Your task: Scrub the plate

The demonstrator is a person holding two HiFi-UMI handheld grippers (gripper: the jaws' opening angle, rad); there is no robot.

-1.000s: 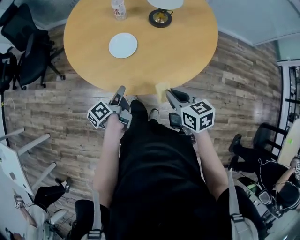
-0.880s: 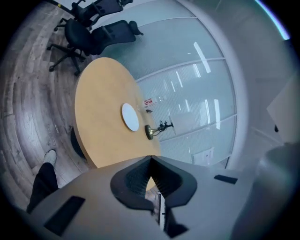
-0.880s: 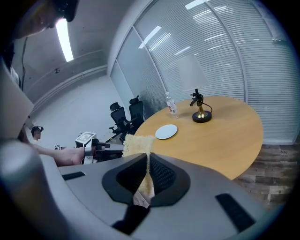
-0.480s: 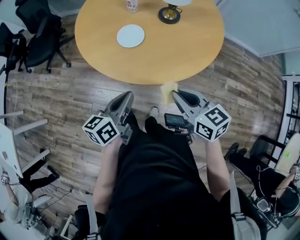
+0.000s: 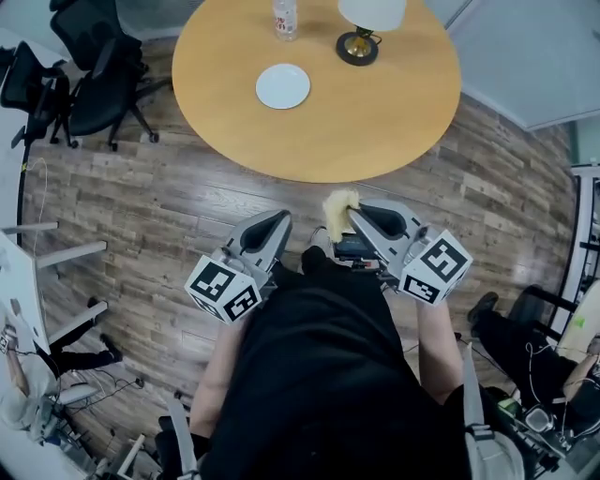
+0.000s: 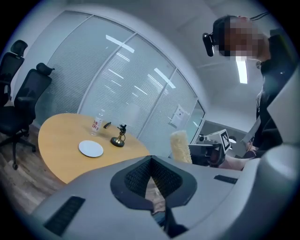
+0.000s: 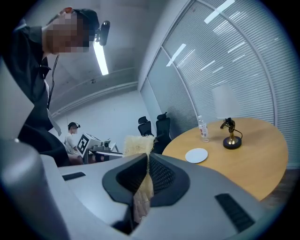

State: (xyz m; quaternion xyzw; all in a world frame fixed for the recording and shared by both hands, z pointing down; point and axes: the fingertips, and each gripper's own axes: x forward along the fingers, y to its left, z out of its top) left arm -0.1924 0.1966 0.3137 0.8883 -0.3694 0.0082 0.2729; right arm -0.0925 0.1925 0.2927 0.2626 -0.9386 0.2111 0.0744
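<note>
The white plate [image 5: 282, 85] lies bare on the round wooden table [image 5: 375, 122], well ahead of both grippers; it also shows in the left gripper view [image 6: 91, 148] and the right gripper view [image 7: 196, 155]. My left gripper [image 5: 277, 222] hovers over the floor short of the table edge, shut with nothing in its jaws [image 6: 151, 162]. To its right, level with it, my right gripper [image 5: 352, 214] is shut on a yellow sponge [image 5: 339, 206], which sticks up past the jaw tips [image 7: 138, 143].
A clear bottle [image 5: 285, 19] and a small lamp [image 5: 361, 39] stand on the table's far side. Black office chairs [image 5: 89, 80] stand left of the table. Another person [image 7: 72, 133] sits in the background. Wooden floor lies between me and the table.
Both grippers have drawn back from the table edge and now hang over the floor. The table and plate sit farther right in the head view. The sponge stays in the right gripper.
</note>
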